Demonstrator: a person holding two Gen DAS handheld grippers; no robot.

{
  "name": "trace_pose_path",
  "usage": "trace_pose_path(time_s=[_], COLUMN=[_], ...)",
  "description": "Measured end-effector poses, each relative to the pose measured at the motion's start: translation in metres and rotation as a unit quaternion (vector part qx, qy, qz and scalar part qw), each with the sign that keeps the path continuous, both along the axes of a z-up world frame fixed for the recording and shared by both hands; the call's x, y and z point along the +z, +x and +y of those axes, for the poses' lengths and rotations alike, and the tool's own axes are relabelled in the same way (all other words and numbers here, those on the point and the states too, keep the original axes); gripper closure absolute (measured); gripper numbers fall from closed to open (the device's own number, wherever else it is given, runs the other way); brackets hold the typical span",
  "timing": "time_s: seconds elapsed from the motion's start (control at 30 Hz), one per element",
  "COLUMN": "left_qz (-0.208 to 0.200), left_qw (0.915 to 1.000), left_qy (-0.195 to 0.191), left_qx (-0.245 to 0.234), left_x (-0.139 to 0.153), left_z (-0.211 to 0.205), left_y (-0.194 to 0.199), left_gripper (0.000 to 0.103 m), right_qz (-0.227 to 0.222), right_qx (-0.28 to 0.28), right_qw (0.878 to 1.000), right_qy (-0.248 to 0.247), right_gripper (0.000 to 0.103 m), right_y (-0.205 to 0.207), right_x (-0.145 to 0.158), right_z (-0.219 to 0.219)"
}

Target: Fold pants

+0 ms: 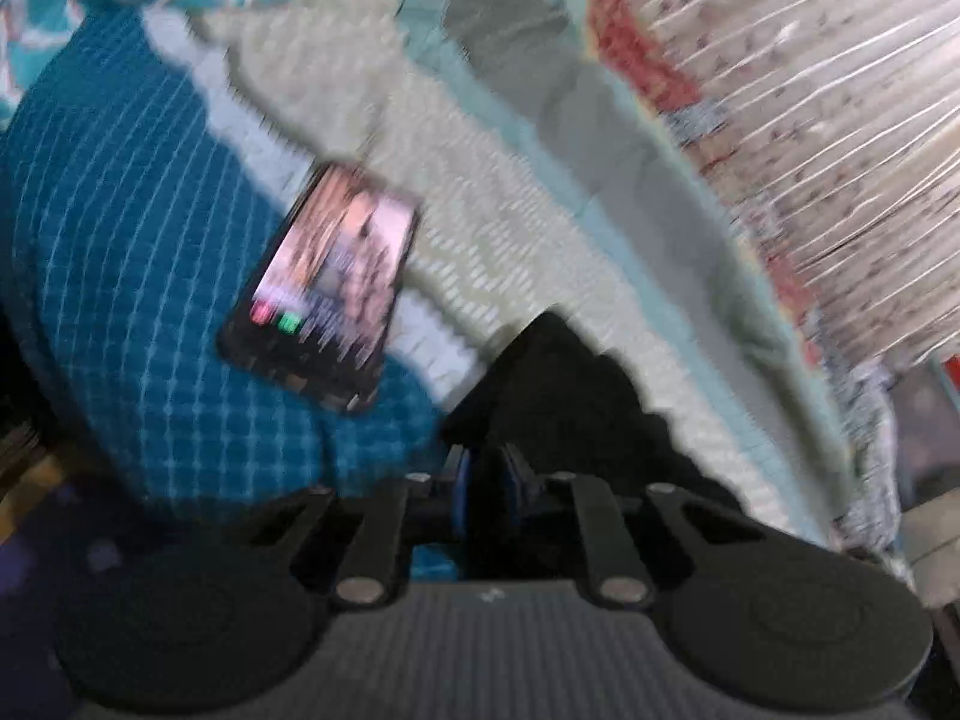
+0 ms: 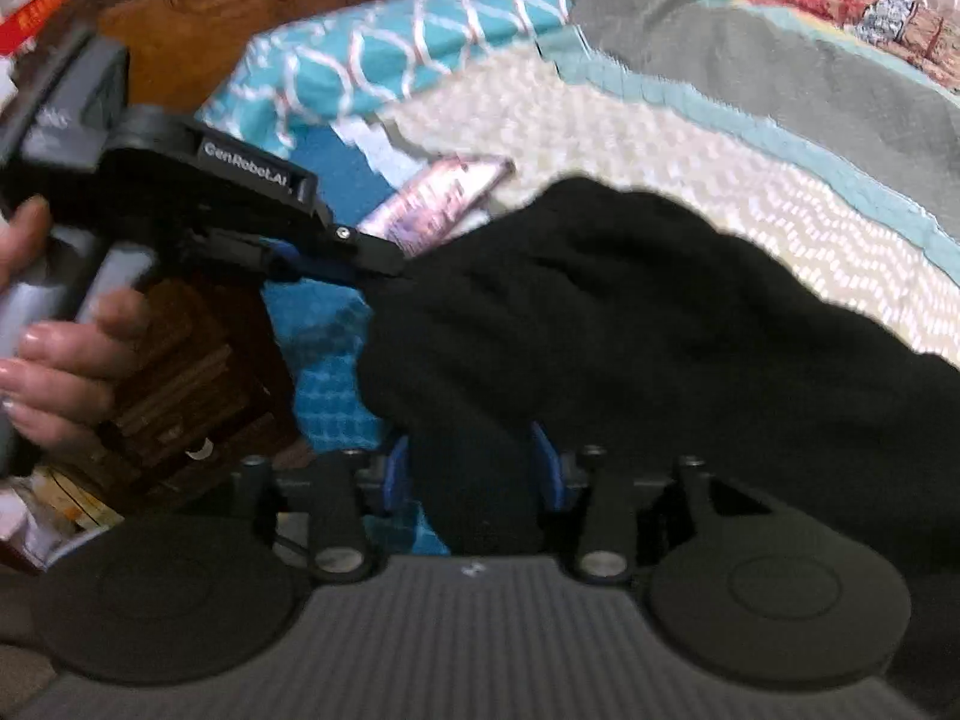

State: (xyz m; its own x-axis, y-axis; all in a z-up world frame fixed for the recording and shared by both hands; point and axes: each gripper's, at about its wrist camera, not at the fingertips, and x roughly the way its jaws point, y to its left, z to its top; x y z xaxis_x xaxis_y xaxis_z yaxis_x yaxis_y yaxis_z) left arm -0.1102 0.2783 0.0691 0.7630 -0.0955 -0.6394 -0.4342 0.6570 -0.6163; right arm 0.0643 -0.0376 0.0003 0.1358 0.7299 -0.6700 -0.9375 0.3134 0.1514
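Bunching across the lower right of the right wrist view, the black pants lie on a cream knitted blanket spread over a blue checked bedcover. The left gripper, held by a hand at the left edge of that view, has its jaws pressed together on an edge of the pants. The right gripper has its blue fingers parted with black cloth between them; whether they press it cannot be told. A phone with a lit screen lies at centre left of the left wrist view.
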Motion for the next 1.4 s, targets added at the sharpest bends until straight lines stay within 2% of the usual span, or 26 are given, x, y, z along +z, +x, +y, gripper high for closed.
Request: trace_pose_path(time_s=[0.1,0.17,0.27,0.33,0.4,0.47,0.53,0.6,0.67,0.73,0.87,0.97,1.07,1.1,1.13,1.17,1.27,1.33,1.4], left_qz=[-0.043,-0.068,-0.070,-0.058,-0.055,-0.053,-0.047,-0.049,-0.065,-0.079,-0.071,-0.045,-0.011,0.002,0.014,0.025,0.020,0.027,0.031], left_qw=[0.9987,0.9958,0.9920,0.9910,0.9907,0.9905,0.9903,0.9917,0.9927,0.9927,0.9860,0.9799,0.9807,0.9801,0.9798,0.9802,0.9823,0.9779,0.9731], left_qy=[0.022,0.040,0.063,0.077,0.091,0.117,0.131,0.112,0.093,0.091,0.106,0.132,0.139,0.151,0.159,0.159,0.148,0.173,0.196], left_qx=[-0.017,-0.045,-0.084,-0.093,-0.085,-0.049,-0.002,0.039,0.041,0.005,-0.106,-0.143,-0.137,-0.129,-0.121,-0.115,-0.114,-0.115,-0.116], left_x=[0.023,0.035,0.037,0.035,0.036,0.042,0.047,0.050,0.053,0.054,0.040,0.014,-0.008,-0.017,-0.023,-0.031,-0.041,-0.040,-0.039], left_z=[-0.010,-0.025,-0.050,-0.063,-0.069,-0.064,-0.047,-0.030,-0.026,-0.036,-0.081,-0.101,-0.099,-0.093,-0.090,-0.084,-0.074,-0.082,-0.090], left_y=[0.006,0.015,0.030,0.039,0.040,0.033,0.020,0.008,0.002,0.007,0.028,0.042,0.052,0.053,0.055,0.059,0.060,0.063,0.063], left_gripper=[0.091,0.091,0.091,0.091,0.091,0.090,0.090,0.090,0.090,0.090,0.086,0.086,0.087,0.089,0.098,0.097,0.097,0.097,0.097], right_qz=[-0.008,-0.001,0.009,0.034,0.063,0.078,0.074,0.050,0.049,0.051,0.058,0.069,0.056,0.050,0.046,0.045,0.062,0.083,0.089], right_qx=[-0.013,-0.032,-0.076,-0.107,-0.121,-0.119,-0.110,-0.110,-0.115,-0.124,-0.130,-0.133,-0.142,-0.145,-0.147,-0.149,-0.156,-0.164,-0.171], right_qw=[0.999,0.997,0.993,0.990,0.988,0.988,0.990,0.993,0.992,0.991,0.990,0.988,0.987,0.987,0.986,0.986,0.985,0.983,0.981], right_qy=[0.041,0.067,0.090,0.082,0.073,0.065,0.043,0.006,-0.010,-0.002,0.006,0.028,0.049,0.053,0.057,0.059,0.040,0.000,0.009], right_gripper=[0.051,0.051,0.051,0.053,0.055,0.055,0.055,0.055,0.055,0.054,0.053,0.053,0.054,0.053,0.054,0.054,0.054,0.054,0.053], right_y=[0.004,0.012,0.018,0.027,0.034,0.036,0.030,0.026,0.027,0.030,0.034,0.035,0.033,0.031,0.029,0.028,0.030,0.038,0.042], right_x=[0.021,0.028,0.029,0.018,0.005,-0.005,-0.011,-0.022,-0.033,-0.038,-0.036,-0.029,-0.018,-0.015,-0.014,-0.014,-0.027,-0.045,-0.055], right_z=[-0.020,-0.034,-0.056,-0.060,-0.057,-0.054,-0.046,-0.032,-0.024,-0.025,-0.024,-0.040,-0.060,-0.067,-0.073,-0.077,-0.076,-0.065,-0.064])
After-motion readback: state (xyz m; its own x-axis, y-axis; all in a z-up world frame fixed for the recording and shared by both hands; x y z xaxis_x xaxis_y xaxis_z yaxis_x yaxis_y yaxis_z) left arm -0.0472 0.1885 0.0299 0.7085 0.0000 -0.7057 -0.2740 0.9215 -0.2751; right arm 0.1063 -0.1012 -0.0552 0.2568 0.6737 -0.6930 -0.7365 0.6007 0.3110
